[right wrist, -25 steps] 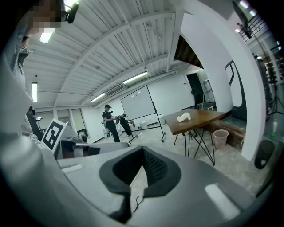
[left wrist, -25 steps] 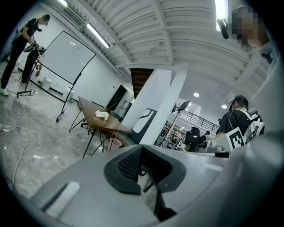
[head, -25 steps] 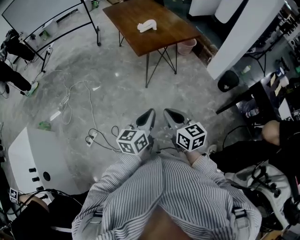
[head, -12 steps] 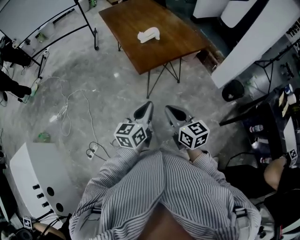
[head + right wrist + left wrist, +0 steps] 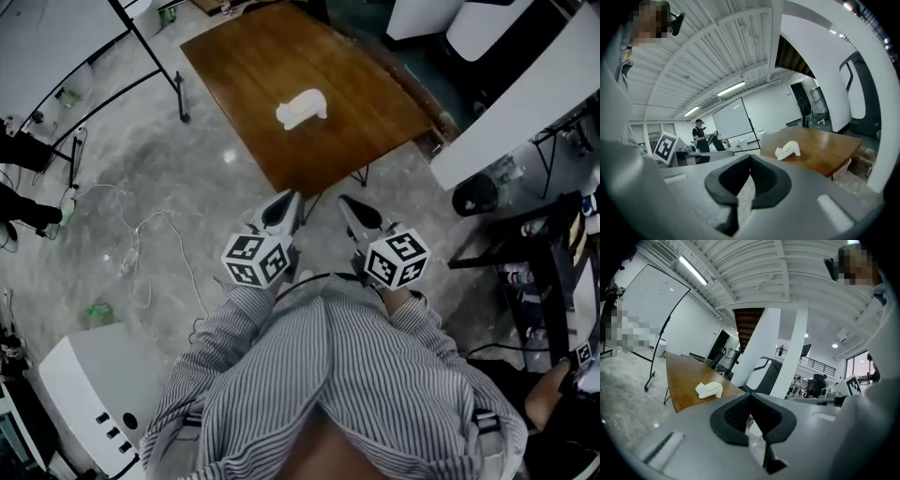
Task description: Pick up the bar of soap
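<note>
The bar of soap is a white, lumpy block lying near the middle of a brown wooden table. It also shows as the white soap in the left gripper view and the soap in the right gripper view, well ahead of both. My left gripper and right gripper are held side by side in front of the striped shirt, short of the table's near edge. In their own views the left gripper and right gripper are both shut and hold nothing.
A whiteboard on a black stand stands left of the table. Cables trail over the grey floor. A white machine sits at lower left, a white pillar and black shelving at right. A person in black stands far off.
The table and soap have come closer and lower in the head view as the person walked toward them. Both grippers stayed shut in front of the body.
</note>
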